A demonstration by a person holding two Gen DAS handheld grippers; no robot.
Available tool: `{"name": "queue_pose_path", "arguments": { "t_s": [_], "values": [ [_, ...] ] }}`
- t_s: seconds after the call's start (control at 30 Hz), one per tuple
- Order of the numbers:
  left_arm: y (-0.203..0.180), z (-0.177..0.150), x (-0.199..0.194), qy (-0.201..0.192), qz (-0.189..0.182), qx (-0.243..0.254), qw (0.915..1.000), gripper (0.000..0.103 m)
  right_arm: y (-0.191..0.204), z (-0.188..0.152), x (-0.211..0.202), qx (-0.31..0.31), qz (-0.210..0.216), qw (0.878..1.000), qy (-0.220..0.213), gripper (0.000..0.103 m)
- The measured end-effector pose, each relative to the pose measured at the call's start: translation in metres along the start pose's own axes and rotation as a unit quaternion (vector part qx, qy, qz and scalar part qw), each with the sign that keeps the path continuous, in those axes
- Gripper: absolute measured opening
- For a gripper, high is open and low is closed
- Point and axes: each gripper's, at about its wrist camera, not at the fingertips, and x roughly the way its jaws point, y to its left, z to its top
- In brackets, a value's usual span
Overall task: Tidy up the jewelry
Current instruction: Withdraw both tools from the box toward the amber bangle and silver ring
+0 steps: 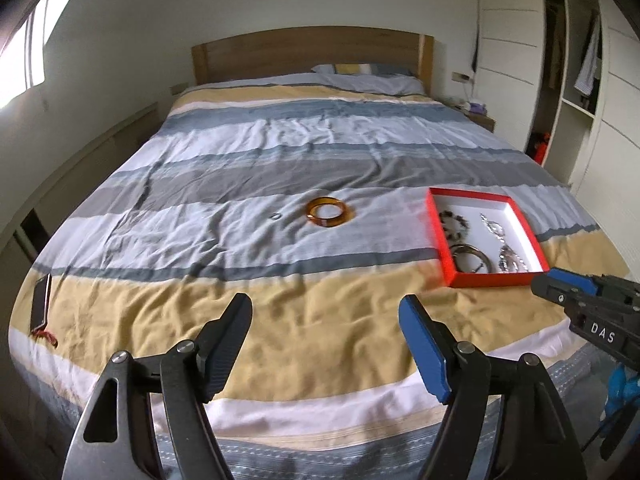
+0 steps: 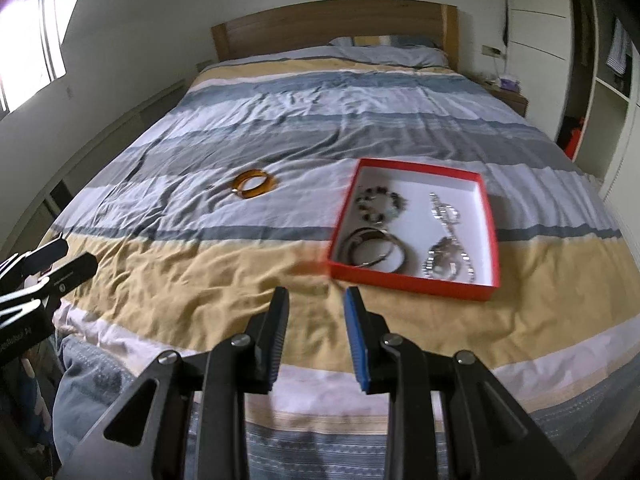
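Observation:
An amber bangle [image 1: 330, 212] lies on the striped bedspread, with a small ring [image 1: 275, 216] just to its left. The bangle also shows in the right wrist view [image 2: 255, 184]. A red box with a white inside [image 1: 440, 240] sits to the right and holds a beaded bracelet [image 2: 380, 202], a silver bangle [image 2: 372, 254] and sparkly pieces [image 2: 446, 256]. My left gripper [image 1: 326, 312] is open and empty above the near yellow stripe. My right gripper [image 2: 316, 300] is open and empty just before the box's [image 2: 412, 280] near edge.
A dark phone-like object with a red tassel [image 1: 40, 304] lies at the bed's left edge. The wooden headboard [image 1: 312, 52] and pillow are far back. A nightstand [image 1: 480, 116] and an open wardrobe [image 1: 568, 80] stand to the right.

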Motion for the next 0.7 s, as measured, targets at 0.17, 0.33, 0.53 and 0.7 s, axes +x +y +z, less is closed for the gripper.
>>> {"name": "queue_pose_path", "arguments": {
  "t_s": [0.17, 0.33, 0.53, 0.7],
  "values": [
    [0.018, -0.004, 0.002, -0.002, 0.018, -0.011, 0.9998, 0.076, 0.018, 0.002, 0.012, -0.006, 0.018, 1.0, 0.008, 0.027],
    [0.031, -0.004, 0.015, 0.006, 0.026, -0.02, 0.9995, 0.077, 0.032, 0.006, 0.028, -0.019, 0.03, 0.999, 0.019, 0.027],
    [0.059, -0.005, 0.051, 0.026, 0.025, -0.044, 0.9984, 0.078, 0.043, 0.017, 0.057, -0.027, 0.043, 0.998, 0.03, 0.036],
    [0.087, 0.003, 0.094, 0.039, 0.013, -0.066, 0.997, 0.075, 0.047, 0.032, 0.095, -0.033, 0.052, 0.997, 0.045, 0.036]
  ]
}}
